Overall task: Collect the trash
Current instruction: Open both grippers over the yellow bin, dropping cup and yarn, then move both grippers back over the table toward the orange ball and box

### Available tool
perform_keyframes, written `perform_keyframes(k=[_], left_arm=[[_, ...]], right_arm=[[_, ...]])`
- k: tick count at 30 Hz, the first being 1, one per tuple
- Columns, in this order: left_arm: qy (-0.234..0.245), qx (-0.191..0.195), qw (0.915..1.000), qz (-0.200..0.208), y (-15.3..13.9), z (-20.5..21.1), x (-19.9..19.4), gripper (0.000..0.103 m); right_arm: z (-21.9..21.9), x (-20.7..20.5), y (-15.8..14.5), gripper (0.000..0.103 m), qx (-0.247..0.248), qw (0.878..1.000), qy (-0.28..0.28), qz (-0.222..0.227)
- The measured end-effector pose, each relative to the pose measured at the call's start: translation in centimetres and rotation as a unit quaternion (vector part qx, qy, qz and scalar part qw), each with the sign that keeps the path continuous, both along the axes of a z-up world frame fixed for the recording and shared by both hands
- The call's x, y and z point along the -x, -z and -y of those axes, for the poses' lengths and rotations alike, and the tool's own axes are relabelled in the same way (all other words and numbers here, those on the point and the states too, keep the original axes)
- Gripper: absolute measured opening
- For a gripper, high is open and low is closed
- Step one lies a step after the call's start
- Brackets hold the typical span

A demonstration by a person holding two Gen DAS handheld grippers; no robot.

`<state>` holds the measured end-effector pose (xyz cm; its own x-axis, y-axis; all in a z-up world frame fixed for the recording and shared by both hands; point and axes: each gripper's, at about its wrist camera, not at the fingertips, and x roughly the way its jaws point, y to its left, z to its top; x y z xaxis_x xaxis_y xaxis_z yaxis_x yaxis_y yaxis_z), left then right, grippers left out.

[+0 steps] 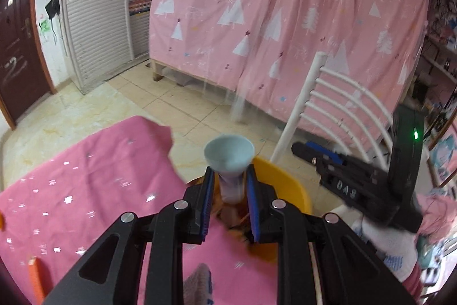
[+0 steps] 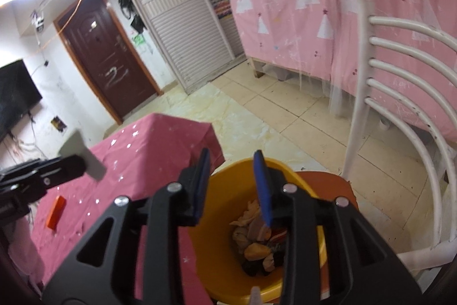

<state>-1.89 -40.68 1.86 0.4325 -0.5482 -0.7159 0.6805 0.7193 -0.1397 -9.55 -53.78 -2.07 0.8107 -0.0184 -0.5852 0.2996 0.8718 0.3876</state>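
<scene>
Left gripper [image 1: 230, 190] clamps a crushed cup [image 1: 229, 155] above the bin [image 1: 297, 190]. Right gripper [image 2: 232, 185] part open, empty, over trash [image 2: 257, 245].

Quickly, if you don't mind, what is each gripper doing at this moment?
Left gripper: shut on the pale blue funnel-shaped piece.
Right gripper: open, nothing between its fingers, over the yellow bin.

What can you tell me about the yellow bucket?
The round yellow plastic bucket stands upright and open-topped beside the table with the pink star-print cloth, in front of a white slatted chair. It seems to rest on something orange. Crumpled scraps of trash in tan, white and dark colours lie at its bottom. The right claw hangs open over it, holding nothing.
</scene>
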Motion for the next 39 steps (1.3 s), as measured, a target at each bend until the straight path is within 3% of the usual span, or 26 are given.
perform_keyframes(k=[4,9,17,31,35,39], left_arm=[[0.009,0.023,0.9994,-0.026,0.7,1.7,-0.4,0.017],[0.010,0.016,0.9995,-0.027,1.2,2.3,-0.1,0.030],[-0.019,0.012,0.9996,-0.018,0.2,-0.4,-0.9,0.032],[-0.088,0.034,0.9956,0.002,-2.2,-10.3,-3.5,0.033],[-0.125,0.036,0.9915,0.006,-2.6,-14.3,-4.8,0.033],[-0.151,0.034,0.9879,0.017,-3.1,-17.7,-5.6,0.033]], right_arm=[[0.5,0.4,0.2,0.030,-0.005,1.000,0.006,0.002],[0.2,0.2,0.2,0.030,-0.007,1.000,0.001,0.002],[-2.5,-0.8,-0.9,0.030,0.005,0.999,-0.031,0.006],[-11.1,-3.7,-2.9,0.030,0.036,0.993,-0.108,-0.010],[-14.0,-4.9,-3.4,0.042,0.048,0.989,-0.136,-0.014],[-17.0,-6.3,-3.7,0.042,0.056,0.984,-0.166,-0.019]])
